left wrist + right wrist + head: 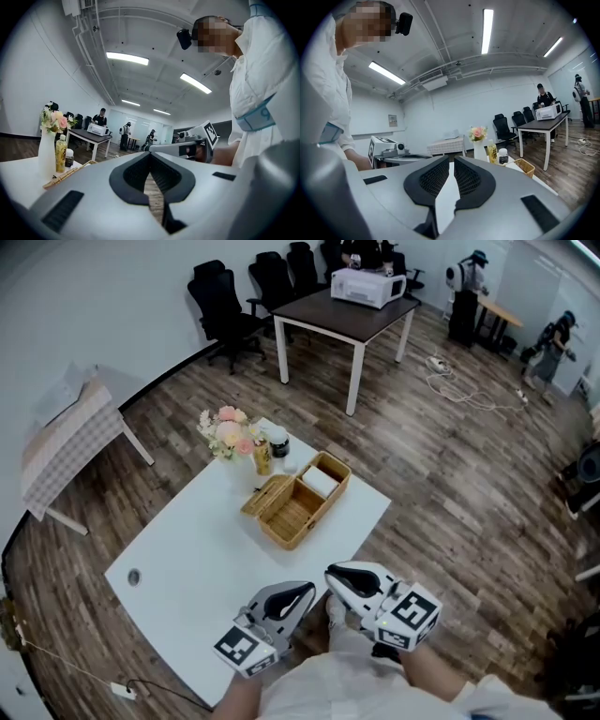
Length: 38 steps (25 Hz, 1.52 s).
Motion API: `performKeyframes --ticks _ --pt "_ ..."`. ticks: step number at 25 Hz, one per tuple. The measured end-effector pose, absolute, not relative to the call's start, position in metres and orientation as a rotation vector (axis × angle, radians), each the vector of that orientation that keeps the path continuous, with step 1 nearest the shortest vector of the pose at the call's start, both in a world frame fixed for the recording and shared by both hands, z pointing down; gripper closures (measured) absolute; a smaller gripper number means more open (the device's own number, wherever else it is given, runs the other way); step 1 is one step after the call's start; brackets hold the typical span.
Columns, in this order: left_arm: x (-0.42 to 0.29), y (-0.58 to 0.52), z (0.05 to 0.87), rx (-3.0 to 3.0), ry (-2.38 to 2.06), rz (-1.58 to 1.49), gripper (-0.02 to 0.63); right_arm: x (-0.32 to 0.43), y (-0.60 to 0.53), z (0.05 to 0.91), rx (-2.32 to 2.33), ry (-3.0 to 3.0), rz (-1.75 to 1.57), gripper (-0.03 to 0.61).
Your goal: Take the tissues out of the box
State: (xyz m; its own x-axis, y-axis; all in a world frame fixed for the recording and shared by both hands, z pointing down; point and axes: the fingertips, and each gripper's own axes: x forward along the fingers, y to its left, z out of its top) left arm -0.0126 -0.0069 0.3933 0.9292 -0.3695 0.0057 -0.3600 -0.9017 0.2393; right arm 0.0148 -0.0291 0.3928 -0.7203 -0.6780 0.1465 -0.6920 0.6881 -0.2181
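Two tools hang over the near edge of the white desk (187, 568), side by side at 6 o'clock in the head view. Both tips point toward 12 o'clock, to the wicker box (281, 532). The left tool (307, 591) is closed: its pads meet at the tips and nothing sits between them. The right tool (331, 575) is closed too, with only a thin slit between its pads and nothing gripped. Neither touches the box, which stands well apart from them near the middle of the desk. Its lid (265, 495) is swung open at the box's 9 o'clock side. The tissues (320, 481), a white stack, lie inside the box at its 1 o'clock end. At 10 o'clock from the box stands a white vase of pink flowers (228, 432). A yellow bottle (262, 458) and a dark-lidded jar (278, 443) stand just beside the vase, between it and the box.
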Motion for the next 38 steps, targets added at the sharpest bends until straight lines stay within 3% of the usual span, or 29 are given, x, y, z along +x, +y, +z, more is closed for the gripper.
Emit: performKeyframes --ticks 21,25,38 --pt "0.053 -0.172 0.411 2.784 -0.772 0.009 0.615 0.082 -0.216 0.432 0.979 -2.807 0.502 0.535" --pt "0.055 -0.178 0.42 2.756 -0.772 0.031 0.615 0.081 -0.228 0.444 0.954 -2.793 0.556 0.474" --pt "0.049 -0.186 0.436 2.728 -0.686 0.023 0.615 0.078 -0.255 0.504 1.038 -2.602 0.561 0.373"
